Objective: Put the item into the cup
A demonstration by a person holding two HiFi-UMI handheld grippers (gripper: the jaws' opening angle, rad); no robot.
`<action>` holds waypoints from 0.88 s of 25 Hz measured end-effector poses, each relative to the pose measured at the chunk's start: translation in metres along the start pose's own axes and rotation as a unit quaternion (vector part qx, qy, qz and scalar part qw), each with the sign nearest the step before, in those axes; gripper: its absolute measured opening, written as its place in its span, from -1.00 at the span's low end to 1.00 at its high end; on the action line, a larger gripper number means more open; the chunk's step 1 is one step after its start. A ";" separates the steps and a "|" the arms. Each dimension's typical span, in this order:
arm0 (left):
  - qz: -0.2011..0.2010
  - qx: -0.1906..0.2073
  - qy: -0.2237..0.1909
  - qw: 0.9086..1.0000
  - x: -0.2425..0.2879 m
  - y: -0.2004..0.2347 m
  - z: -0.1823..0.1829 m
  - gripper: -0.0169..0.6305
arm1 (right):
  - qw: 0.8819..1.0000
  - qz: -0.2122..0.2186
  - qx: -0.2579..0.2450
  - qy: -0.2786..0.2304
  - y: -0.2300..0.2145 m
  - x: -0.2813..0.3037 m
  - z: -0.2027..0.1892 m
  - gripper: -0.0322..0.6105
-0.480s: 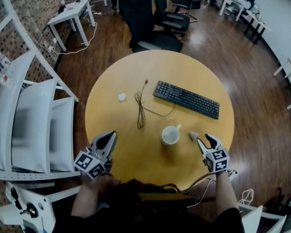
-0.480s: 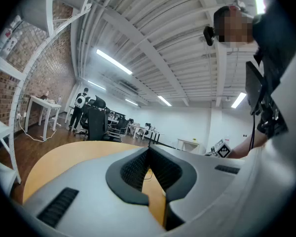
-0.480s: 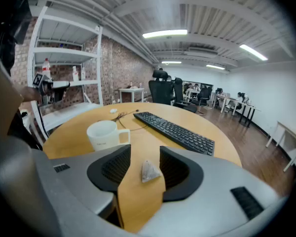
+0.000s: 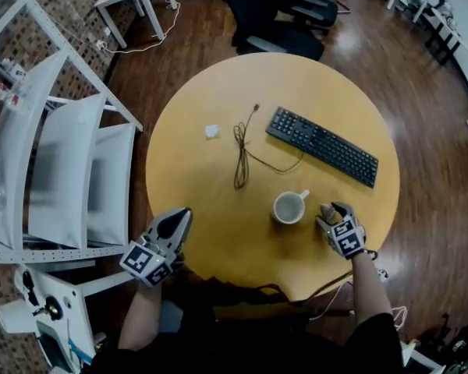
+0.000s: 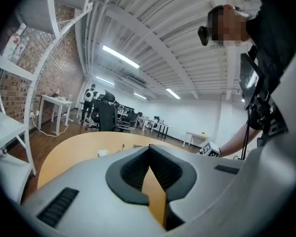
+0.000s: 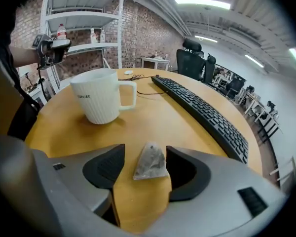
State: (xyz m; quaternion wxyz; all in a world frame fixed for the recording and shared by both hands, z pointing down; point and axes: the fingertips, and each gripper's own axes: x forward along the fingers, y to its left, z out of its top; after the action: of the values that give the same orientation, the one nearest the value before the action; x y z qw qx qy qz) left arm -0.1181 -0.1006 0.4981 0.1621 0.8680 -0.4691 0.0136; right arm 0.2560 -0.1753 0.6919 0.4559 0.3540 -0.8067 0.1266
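Grey on yellow wood: shows the right gripper [image 6: 147, 177] low at the near right edge of the round table [image 4: 218, 209], jaws spread at their widest and gripping nothing. Finds the item, a pyramid tea bag [image 6: 150, 161], lying on the table between the two pads, close against the right one and clear of the left. Points its apex away from the gripper and turns its broad base towards it, so offers no real long axis to line up with. Places the white ribbed cup [image 6: 101, 101] just beyond the jaws and to their left, upright, handle towards the keyboard [image 6: 207, 115]. Sets the left gripper [image 4: 181, 215] well apart at the near left edge, jaws together at the tips and empty, which makes the right one the nearer by far. Hides most of the bag under the right gripper in the head view. Cannot tell whether a string or tag trails from it, nor what the cup holds. Takes in, farther off, a loose black cable [image 4: 242, 158] and a small white scrap [image 4: 212, 131].
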 end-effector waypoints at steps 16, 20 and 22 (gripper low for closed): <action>0.000 0.016 0.022 1.000 0.007 -0.015 -0.007 -0.97 | 0.999 0.026 0.029 -0.003 -0.004 0.011 -0.011 -0.56; -0.010 0.024 0.025 0.999 0.008 -0.015 -0.005 -0.97 | 0.999 0.018 0.015 -0.025 0.006 -0.006 0.004 -0.56; -0.019 0.021 0.025 0.999 0.009 -0.015 -0.006 -0.97 | 0.999 0.013 -0.010 -0.035 0.011 -0.018 0.017 -0.56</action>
State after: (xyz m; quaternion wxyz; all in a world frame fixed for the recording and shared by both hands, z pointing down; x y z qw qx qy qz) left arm -0.0995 -0.0983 0.5017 0.1555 0.8795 -0.4479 0.0419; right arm 0.2431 -0.1687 0.6691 0.4290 0.3436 -0.8279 0.1118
